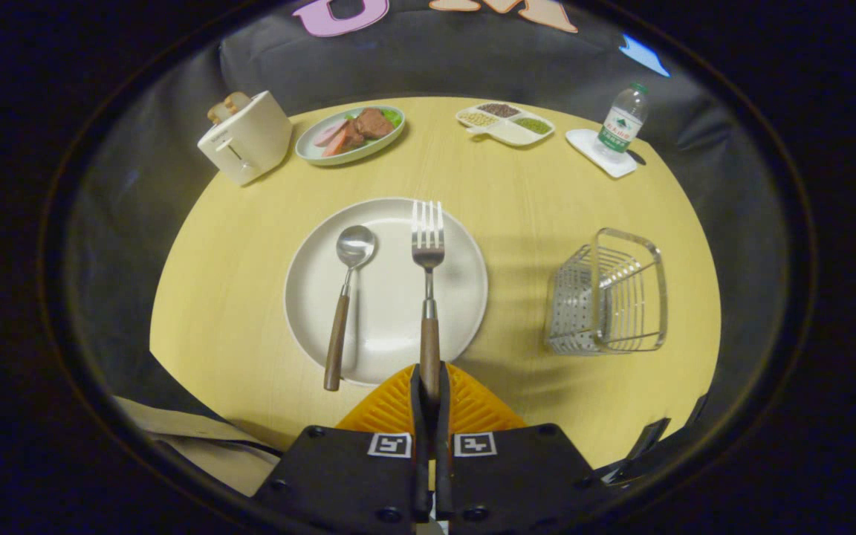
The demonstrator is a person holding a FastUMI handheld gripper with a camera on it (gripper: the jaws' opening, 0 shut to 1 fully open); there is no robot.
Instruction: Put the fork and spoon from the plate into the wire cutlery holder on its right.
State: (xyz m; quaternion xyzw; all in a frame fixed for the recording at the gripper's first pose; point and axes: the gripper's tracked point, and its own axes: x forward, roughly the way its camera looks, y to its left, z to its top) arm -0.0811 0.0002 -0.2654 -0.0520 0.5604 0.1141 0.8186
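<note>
A white plate (391, 327) lies on the yellow round table, just ahead of my fingers. On its left half rests a spoon (344, 297) with a wooden handle, bowl pointing away. A fork (428, 282) with a wooden handle lies over the plate's right half, tines pointing away. My gripper (429, 383) is shut on the near end of the fork's handle, both fingers pressing on it. The wire cutlery holder (610, 297) stands to the right of the plate, apart from it, its open top facing me.
Beyond the plate sit a white toaster (246, 137), a dish of meat and greens (350, 134), a divided tray of grains (506, 121) and a water bottle (623, 122) on a white coaster. Beige cloth hangs by the table's near left edge.
</note>
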